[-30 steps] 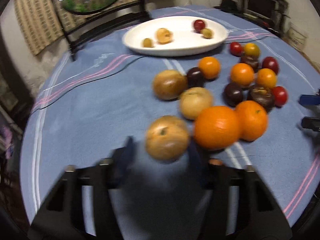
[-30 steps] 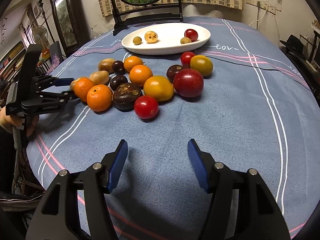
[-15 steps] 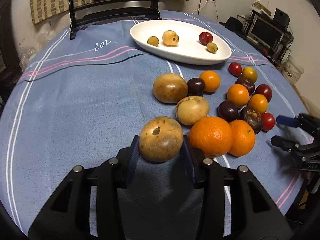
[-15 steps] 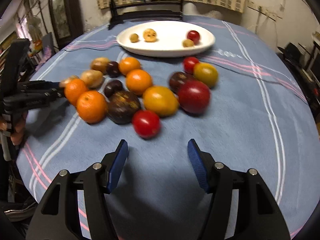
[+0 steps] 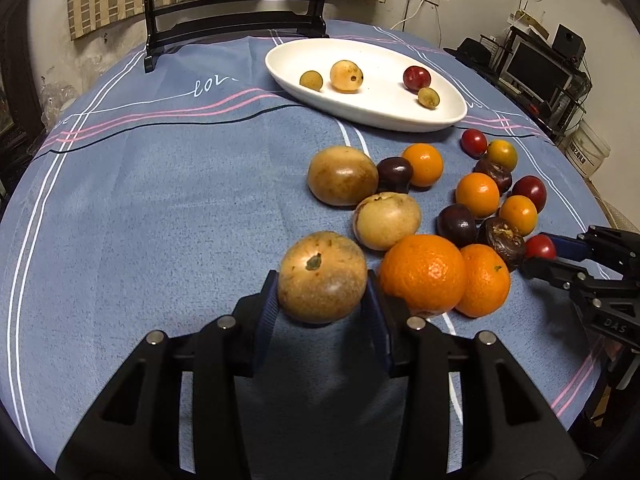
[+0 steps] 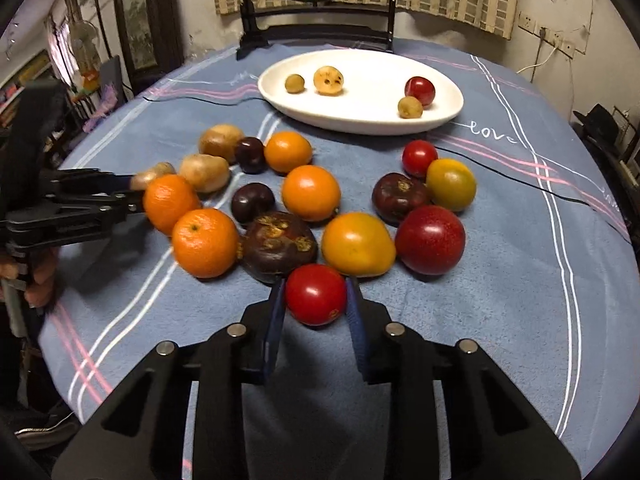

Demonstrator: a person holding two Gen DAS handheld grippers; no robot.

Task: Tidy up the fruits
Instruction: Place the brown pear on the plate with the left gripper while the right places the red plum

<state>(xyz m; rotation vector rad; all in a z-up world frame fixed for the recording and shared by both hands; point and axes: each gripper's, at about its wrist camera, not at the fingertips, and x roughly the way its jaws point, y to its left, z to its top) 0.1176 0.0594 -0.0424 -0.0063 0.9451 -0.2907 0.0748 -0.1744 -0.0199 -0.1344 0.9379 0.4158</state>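
Two claws each have a fruit between their blue pads. The left gripper (image 5: 322, 302) is closed tight on a round tan fruit (image 5: 322, 277), with both pads pressed on its sides. This fruit sits at the near left edge of the fruit pile, touching a big orange (image 5: 424, 275). The right gripper (image 6: 315, 308) has a small red tomato (image 6: 316, 294) between its fingers. The pads are right beside the tomato, but I cannot tell if they are squeezing it. The tomato sits at the front of the pile, close to a dark wrinkly fruit (image 6: 279, 245) and a yellow-orange fruit (image 6: 357, 244).

More fruits lie together on the table: oranges, dark purple ones, tan ones and red ones. Behind them is a white oval plate (image 5: 380, 114) with four little fruits in it.

All of it rests on a round table with a blue cloth (image 5: 160, 200). The cloth has pink, white and black lines. At the far side stands a dark wooden stand (image 6: 316, 36) with a round picture; its top is cut off. Striped curtains hang behind it. Off to one side, a black screen (image 5: 534, 70) sits on a rack.

In the right camera, the tan fruit is mostly hidden behind the orange and looks blurry.
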